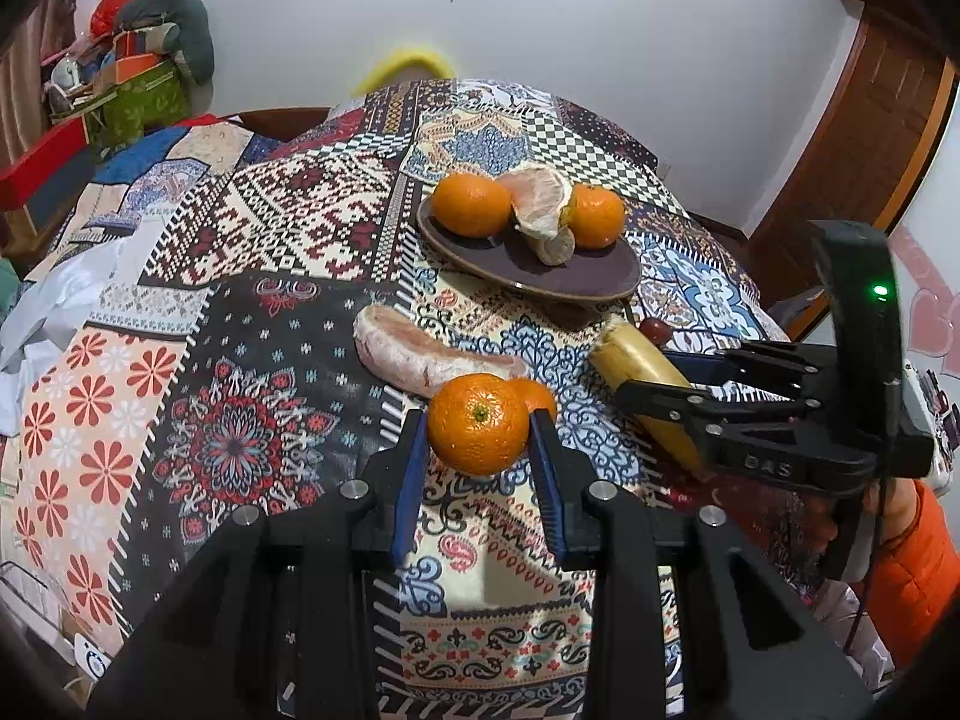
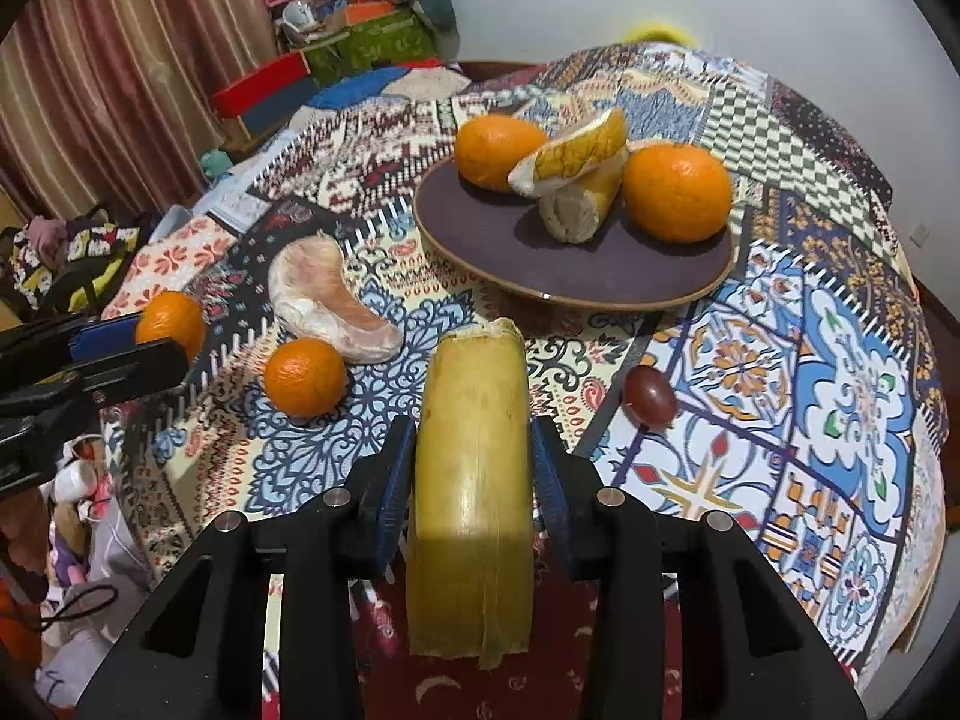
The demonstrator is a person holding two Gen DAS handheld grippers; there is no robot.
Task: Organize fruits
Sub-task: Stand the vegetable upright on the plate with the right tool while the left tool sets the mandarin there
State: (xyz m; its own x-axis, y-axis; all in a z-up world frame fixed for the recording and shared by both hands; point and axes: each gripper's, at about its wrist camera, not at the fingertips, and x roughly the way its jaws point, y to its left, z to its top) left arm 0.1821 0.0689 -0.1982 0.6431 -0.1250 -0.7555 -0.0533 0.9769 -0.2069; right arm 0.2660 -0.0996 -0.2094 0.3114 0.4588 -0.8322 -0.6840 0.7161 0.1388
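My left gripper (image 1: 479, 420) is shut on an orange tangerine (image 1: 478, 423) and holds it above the patterned cloth; it also shows in the right wrist view (image 2: 171, 318). My right gripper (image 2: 473, 438) is shut on a yellow sugarcane piece (image 2: 474, 480), which also shows in the left wrist view (image 1: 645, 372). A dark plate (image 2: 480, 234) holds two tangerines (image 2: 678, 192), a pomelo peel piece and a cane stub. A second loose tangerine (image 2: 305, 376), a pomelo segment (image 2: 327, 294) and a dark grape (image 2: 648, 395) lie on the cloth.
The patchwork cloth (image 1: 270, 228) covers the whole table. Boxes and a grey cushion (image 1: 150, 60) are piled at the far left. A wooden door (image 1: 864, 138) stands at the right. A curtain (image 2: 120, 60) hangs at the left.
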